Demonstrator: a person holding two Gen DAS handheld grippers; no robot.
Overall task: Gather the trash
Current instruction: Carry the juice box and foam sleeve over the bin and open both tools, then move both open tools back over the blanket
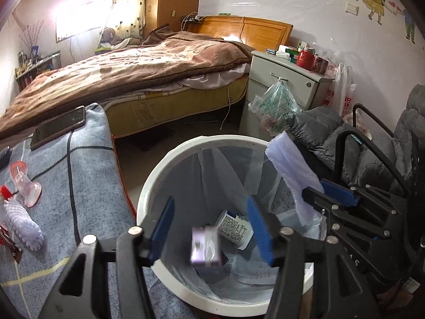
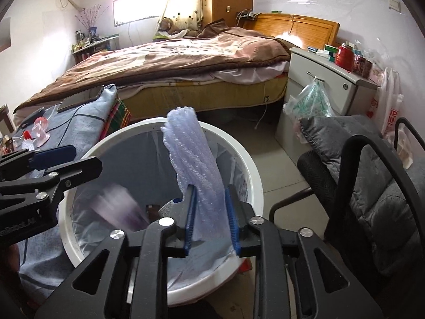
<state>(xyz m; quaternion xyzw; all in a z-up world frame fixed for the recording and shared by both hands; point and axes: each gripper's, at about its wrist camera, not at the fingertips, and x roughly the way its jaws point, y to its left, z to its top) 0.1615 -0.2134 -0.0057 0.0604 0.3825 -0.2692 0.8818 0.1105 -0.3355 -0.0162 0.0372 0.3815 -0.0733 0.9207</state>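
A white bin with a clear liner stands on the floor below both grippers. My left gripper is open over the bin. A small purple-and-white box is blurred in mid-air below its jaws, touching neither pad. My right gripper is over the bin's right rim, shut on a roll of pale foam wrap that stands up between its blue pads. A white labelled packet and papers lie inside the bin.
A cloth-covered low table touches the bin's left side and carries a phone, a white brush and a clear pink item. A grey cushioned chair stands to the right. Behind are a bed and a nightstand.
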